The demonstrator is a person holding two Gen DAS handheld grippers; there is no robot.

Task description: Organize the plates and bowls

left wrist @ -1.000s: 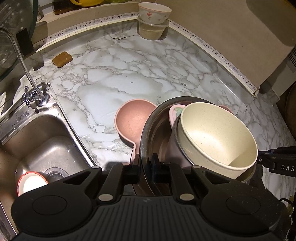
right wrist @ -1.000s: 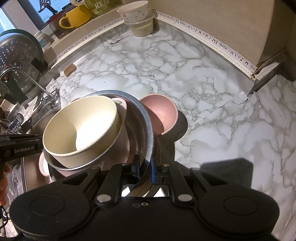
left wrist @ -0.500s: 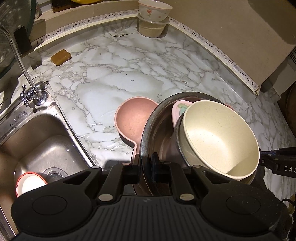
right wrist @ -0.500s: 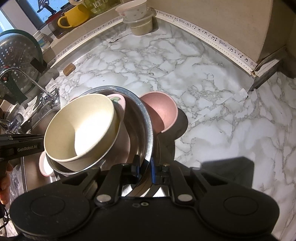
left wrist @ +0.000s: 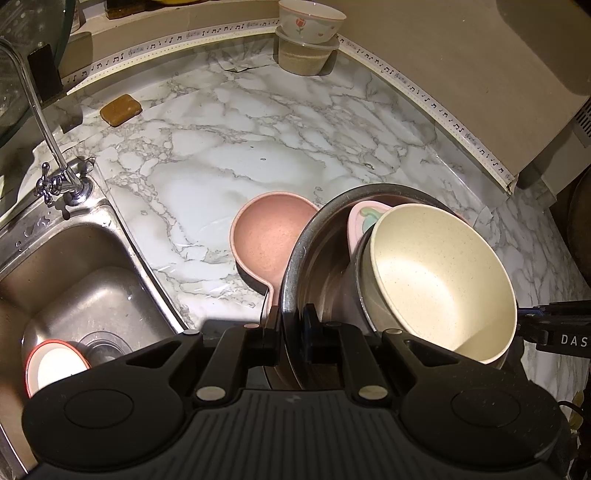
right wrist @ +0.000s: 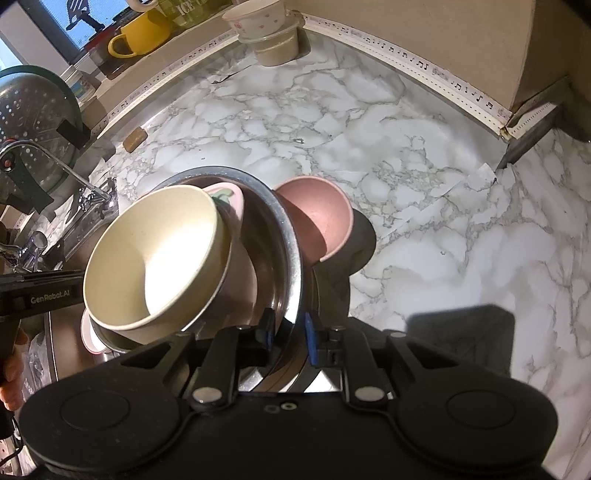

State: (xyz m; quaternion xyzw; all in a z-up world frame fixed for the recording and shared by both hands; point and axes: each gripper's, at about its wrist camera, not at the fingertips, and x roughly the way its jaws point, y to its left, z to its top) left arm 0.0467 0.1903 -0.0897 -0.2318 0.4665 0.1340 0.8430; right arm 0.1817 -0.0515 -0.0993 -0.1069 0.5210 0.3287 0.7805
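Note:
A steel bowl (left wrist: 295, 258) (right wrist: 286, 225) stands tilted over the marble counter and holds a cream bowl (left wrist: 443, 280) (right wrist: 159, 258) and a pink plate with a green pattern (left wrist: 360, 218) (right wrist: 231, 195). My left gripper (left wrist: 291, 325) is shut on the steel bowl's near rim. At the opposite rim, my right gripper (right wrist: 290, 328) is opening its jaws. The rim is still between them, but the blue pad stands a little off the metal. A pink handled bowl (left wrist: 266, 236) (right wrist: 317, 214) lies on the counter just beyond, partly hidden by the steel bowl.
A steel sink (left wrist: 74, 280) holds a red-rimmed bowl (left wrist: 51, 369), with the faucet (left wrist: 48, 147) behind it. Two stacked bowls (left wrist: 306, 37) sit in the back corner and a brown sponge (left wrist: 121, 109) lies near the wall. A yellow mug (right wrist: 144, 29) and a colander (right wrist: 29, 122) are at the left.
The right gripper's jaws have parted a little around the steel bowl's rim. The bowl stack has sunk slightly; the left gripper's hold is unchanged.

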